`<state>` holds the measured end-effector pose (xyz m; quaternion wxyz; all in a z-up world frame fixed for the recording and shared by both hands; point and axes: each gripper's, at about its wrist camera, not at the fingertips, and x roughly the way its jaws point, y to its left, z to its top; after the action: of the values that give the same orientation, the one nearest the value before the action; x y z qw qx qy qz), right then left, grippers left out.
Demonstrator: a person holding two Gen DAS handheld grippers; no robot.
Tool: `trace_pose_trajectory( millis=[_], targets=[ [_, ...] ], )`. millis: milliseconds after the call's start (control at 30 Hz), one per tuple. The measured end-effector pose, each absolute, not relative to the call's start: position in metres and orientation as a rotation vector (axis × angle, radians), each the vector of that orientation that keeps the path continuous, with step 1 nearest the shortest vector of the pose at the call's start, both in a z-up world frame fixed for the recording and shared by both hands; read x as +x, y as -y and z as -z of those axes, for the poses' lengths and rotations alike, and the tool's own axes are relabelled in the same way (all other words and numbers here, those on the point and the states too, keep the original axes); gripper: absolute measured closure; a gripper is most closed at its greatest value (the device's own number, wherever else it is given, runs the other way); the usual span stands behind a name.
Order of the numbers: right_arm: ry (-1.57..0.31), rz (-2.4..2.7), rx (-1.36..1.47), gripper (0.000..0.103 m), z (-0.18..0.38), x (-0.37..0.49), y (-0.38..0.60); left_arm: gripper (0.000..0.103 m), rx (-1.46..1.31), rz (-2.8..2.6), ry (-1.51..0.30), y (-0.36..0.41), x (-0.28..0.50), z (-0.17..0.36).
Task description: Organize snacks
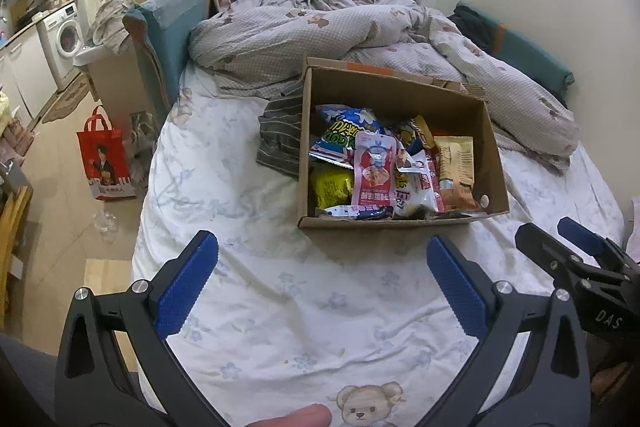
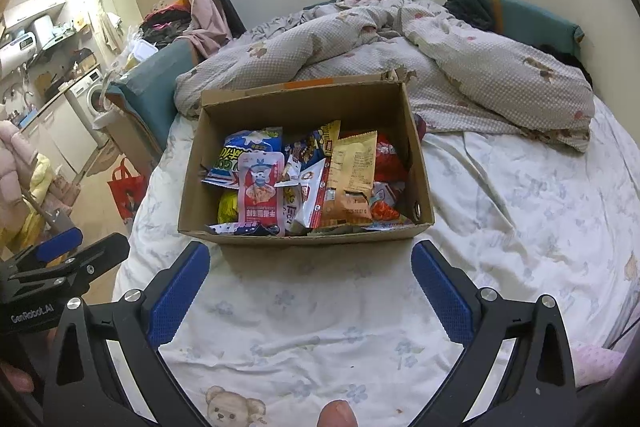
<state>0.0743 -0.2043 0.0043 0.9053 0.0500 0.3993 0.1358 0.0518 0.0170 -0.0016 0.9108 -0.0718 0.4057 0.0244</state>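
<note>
Left wrist view: left claw (image 1: 322, 283) and right claw (image 2: 310, 285) gape before snack box (image 1: 496, 163).

Bed (image 1: 280, 307) with white floral sheet carries 1 open cardboard box (image 1: 400, 223) of snack packets, mid-bed. Striped dark cloth (image 1: 280, 135) lies touching the box's left wall. Rumpled checked duvet (image 1: 320, 35) bunched just behind the box.

Pretty dim warm indoor light, soft shadows, heavy fisheye bending with dark corners; brightest glare far left beyond the fingers.
</note>
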Motion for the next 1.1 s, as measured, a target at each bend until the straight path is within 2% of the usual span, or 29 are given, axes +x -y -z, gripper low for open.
trace_pose_trajectory(
  millis=[1100],
  targets=[
    [-0.829, -0.256, 0.119, 0.0, -0.0028, 0.0735, 0.2103, 0.0, -0.152, -0.052, -0.832, -0.0205, 0.0511, -0.0006]
  ],
)
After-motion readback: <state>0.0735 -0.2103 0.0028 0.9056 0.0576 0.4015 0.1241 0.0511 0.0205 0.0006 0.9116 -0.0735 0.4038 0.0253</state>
